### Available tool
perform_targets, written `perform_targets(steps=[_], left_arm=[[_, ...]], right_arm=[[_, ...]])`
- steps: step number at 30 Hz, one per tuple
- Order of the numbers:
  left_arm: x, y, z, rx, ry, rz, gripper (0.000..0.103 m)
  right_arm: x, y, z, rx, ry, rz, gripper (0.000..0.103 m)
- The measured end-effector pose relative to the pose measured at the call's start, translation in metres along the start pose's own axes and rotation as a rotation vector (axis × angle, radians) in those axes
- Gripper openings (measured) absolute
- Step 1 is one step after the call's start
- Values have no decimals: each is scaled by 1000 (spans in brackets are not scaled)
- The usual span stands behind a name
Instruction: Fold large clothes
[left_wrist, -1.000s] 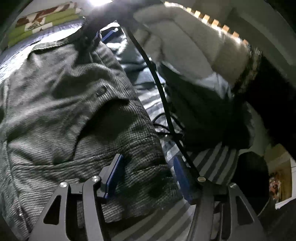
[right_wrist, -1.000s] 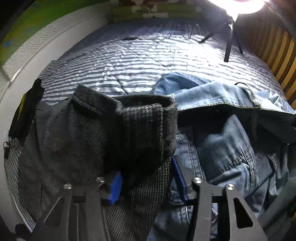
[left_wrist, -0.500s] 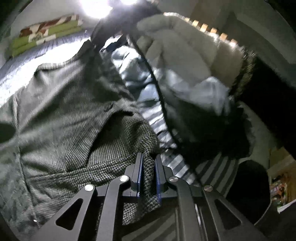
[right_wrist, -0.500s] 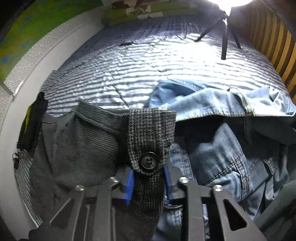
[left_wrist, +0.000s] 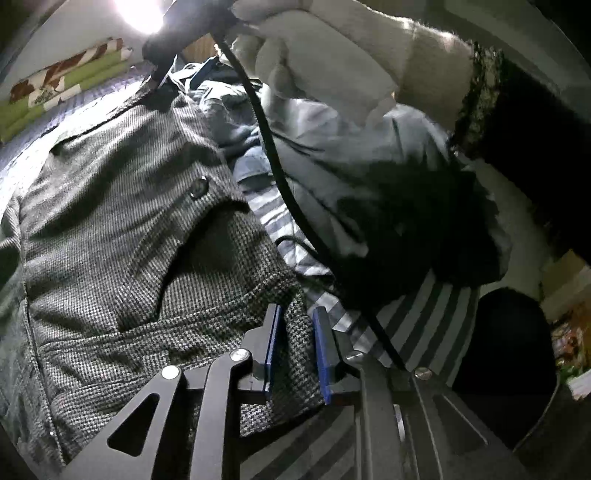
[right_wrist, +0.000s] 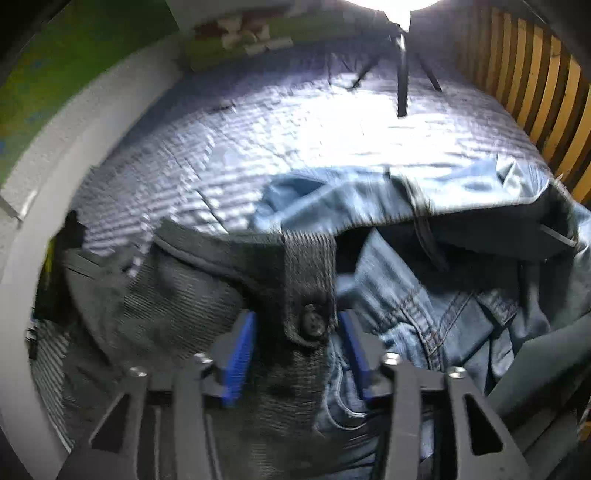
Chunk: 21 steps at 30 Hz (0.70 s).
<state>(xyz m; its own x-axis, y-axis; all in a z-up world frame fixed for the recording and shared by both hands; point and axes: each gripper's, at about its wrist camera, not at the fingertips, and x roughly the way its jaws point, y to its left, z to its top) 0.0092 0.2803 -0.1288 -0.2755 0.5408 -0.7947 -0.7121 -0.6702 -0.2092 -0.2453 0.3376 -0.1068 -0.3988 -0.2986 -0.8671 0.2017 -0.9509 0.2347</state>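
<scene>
A grey houndstooth coat with a dark button lies spread on the striped bedspread. My left gripper is shut on the coat's lower front edge, and cloth fills the narrow gap between its blue pads. In the right wrist view the coat looks dark, and its buttoned cuff strap stands between the spread pads of my open right gripper. The left pad stands clear of the strap. A gloved hand holds the right gripper at the top of the left wrist view.
Blue jeans lie crumpled right of the coat. A tripod with a bright lamp stands at the bed's far end, by a wooden slatted headboard. Green folded bedding lies at the back. A black cable crosses the left wrist view.
Both grippers closed on the coat from wide open. Since half a second ago the right gripper's pads have spread apart again around the cuff strap. The left gripper stays clamped on the hem.
</scene>
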Motion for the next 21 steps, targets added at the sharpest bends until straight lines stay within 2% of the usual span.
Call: perform_targets(steps=[1,2,3,4,5,6,7,9,11,15,17,21], left_arm=[[0,0,1,-4,-1,-1,17],[0,-1,1,-6,-1,0,17],[1,-3,0,-1,3,-2,18],[-1,-3,-1,7,13,-5,22],[-3,-4,0,11,24,-16,26],[-8,-3,-1,14,31,-31,37],[-16,1,-3,7,30,-38,41],[-35,12,-8,-23,0,-23,45],[-55,33,-13,-76,-32,19,45],[-107,104,-43,-274,-118,144,45],[-138,140,-63,-383,-165,255,45],[-187,203,-111,-547,-206,460,48]], right_arm=[[-2,2,1,-4,-13,-11,46],[-1,4,2,-12,-18,-30,37],[4,8,3,-37,-9,-87,11],[10,9,3,-57,15,-145,10],[17,9,4,-74,43,-200,10],[21,7,4,-79,66,-233,16],[19,6,5,-66,66,-241,27],[2,7,6,-46,15,-234,37],[-17,14,6,-49,-36,-240,38],[-51,45,6,-67,-130,-170,40],[-57,74,8,-116,-156,-121,41],[-28,143,18,-208,-106,-11,43]])
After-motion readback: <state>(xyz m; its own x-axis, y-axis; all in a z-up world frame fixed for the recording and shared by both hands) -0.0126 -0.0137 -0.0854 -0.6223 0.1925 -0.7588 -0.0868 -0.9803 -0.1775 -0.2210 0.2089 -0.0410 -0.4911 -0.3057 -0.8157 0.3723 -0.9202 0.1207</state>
